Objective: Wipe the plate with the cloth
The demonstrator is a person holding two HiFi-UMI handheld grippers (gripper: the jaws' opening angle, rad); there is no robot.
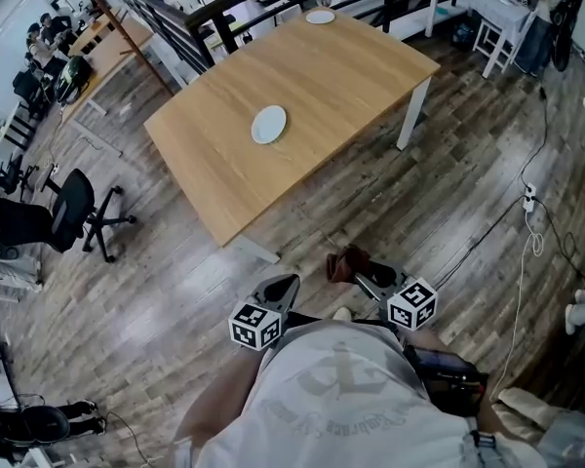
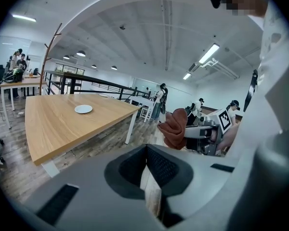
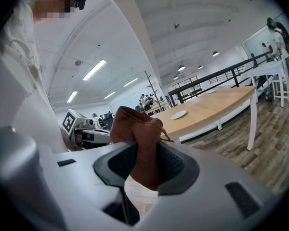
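Note:
A small white plate [image 1: 268, 124] lies near the middle of the wooden table [image 1: 224, 178], well ahead of me; it also shows as plate [image 2: 83, 109] and plate [image 3: 178, 114]. My right gripper [image 1: 363, 279] is shut on a bunched brown cloth [image 1: 347, 264], held over the floor short of the table's near edge. The cloth [image 3: 137, 143] fills the right gripper [image 3: 143, 170] between its jaws. My left gripper [image 1: 282, 285] hangs just left of it, jaws shut on nothing. From the left gripper [image 2: 148, 177] I see the cloth [image 2: 176, 127] off to the right.
A second plate [image 1: 320, 17] sits at the table's far edge. A black office chair [image 1: 63, 213] stands left of the table. Cables [image 1: 526, 232] run over the wood floor at right. Black railings [image 1: 224, 8] and more desks lie beyond, with people far off.

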